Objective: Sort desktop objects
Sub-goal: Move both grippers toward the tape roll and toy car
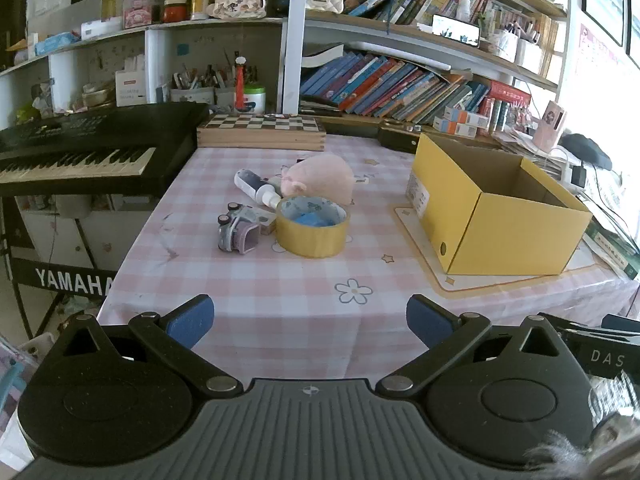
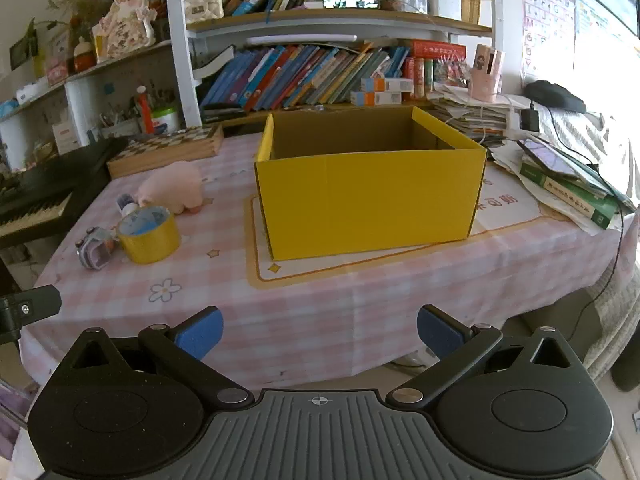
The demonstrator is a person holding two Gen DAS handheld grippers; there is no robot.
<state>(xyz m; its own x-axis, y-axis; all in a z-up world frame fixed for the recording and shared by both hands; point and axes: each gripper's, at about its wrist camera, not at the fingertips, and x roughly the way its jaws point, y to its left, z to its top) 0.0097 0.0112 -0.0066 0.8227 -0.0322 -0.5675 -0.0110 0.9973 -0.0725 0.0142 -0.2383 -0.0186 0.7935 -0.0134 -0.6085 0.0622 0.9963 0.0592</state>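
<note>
Yellow cardboard box (image 2: pixel 370 204) stands open-topped straight ahead of the right hand-held gripper (image 2: pixel 319 332), on a printed mat, and ahead and to the right of the left hand-held gripper (image 1: pixel 310 320). Both hand-held grippers hover at the near edge of the counter (image 1: pixel 280 300) with jaws spread wide and nothing between the blue pads.

The things to sort lie in a tight cluster ahead of the left hand-held gripper, slightly to its left: a yellow tape roll (image 1: pixel 313 226), a toy car (image 1: pixel 237 233) just beside it, a white tube (image 1: pixel 258 188) behind it, and a pink plush pig (image 1: pixel 320 179) touching or nearly touching the tube.

That crowding is the main risk, I judge. Closing on the tape roll could nudge the car or the tube, and the tube could roll. A blue item lies inside the roll's core and may be left behind or drop out if the roll is lifted. The plush is soft, so a shallow pinch may slip off it. The box wall is tall, and a low carry could catch its rim and shove the light box along the mat.

Readable writing: "YAMAHA" on the stand of the keyboard (image 1: pixel 80 152) far to the left, and "DAS" on the other gripper's body at the right edge of the left view. An alphabet chart hangs on the wall at right. Print on the box label is too small to read.
</note>
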